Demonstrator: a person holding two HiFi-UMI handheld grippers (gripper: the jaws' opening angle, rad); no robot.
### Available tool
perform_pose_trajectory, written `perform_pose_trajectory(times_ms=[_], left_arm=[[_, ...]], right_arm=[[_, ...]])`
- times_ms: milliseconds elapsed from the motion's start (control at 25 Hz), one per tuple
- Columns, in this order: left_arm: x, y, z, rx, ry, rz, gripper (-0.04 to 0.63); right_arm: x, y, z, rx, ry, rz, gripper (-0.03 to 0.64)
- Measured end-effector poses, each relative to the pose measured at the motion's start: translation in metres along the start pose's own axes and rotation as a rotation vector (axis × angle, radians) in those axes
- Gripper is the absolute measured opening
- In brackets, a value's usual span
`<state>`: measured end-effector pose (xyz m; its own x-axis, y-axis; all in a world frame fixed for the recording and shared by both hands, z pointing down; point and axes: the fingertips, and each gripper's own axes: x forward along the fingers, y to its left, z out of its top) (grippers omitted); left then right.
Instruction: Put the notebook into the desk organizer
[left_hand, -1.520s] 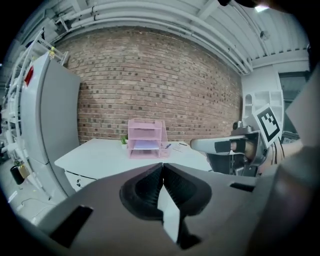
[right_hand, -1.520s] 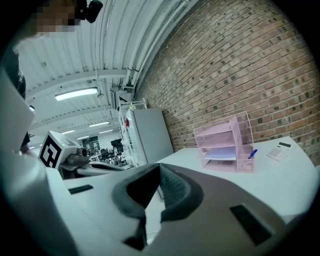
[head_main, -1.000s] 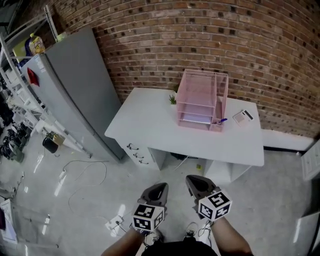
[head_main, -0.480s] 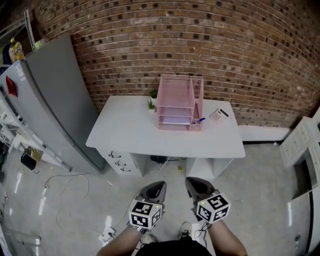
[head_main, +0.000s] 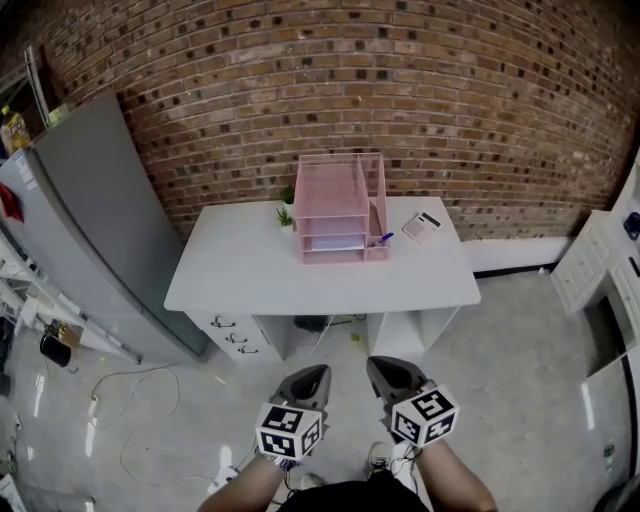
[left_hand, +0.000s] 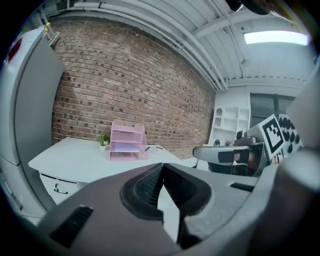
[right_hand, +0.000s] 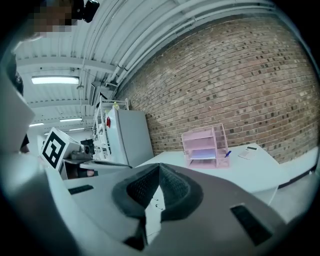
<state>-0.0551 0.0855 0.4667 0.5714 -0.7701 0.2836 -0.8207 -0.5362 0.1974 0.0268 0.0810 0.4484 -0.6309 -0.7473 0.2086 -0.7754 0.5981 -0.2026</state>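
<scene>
A pink tiered desk organizer stands at the back of a white desk, far ahead of both grippers. A pale flat sheet-like thing lies in one of its lower trays; I cannot tell whether it is the notebook. The organizer also appears small in the left gripper view, and the organizer in the right gripper view. My left gripper and right gripper hang side by side over the floor, well short of the desk. Both are shut with nothing between the jaws.
A small potted plant sits left of the organizer, a blue pen and a small flat white-and-dark object to its right. A grey refrigerator stands left of the desk, white cabinets at right. Cables lie on the floor.
The desk and organizer have slid from the right toward the middle of the head view and look a little farther off. Both grippers stay shut and low in the view.
</scene>
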Motion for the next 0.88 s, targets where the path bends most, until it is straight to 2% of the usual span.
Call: perform_pose_trajectory(times_ms=[880], left_arm=[[-0.0045, -0.0008, 0.0055, 0.003, -0.022, 0.031, 0.006]], right_arm=[[0.0008, 0.0023, 0.0070, -0.028, -0.003, 0.037, 0.003]])
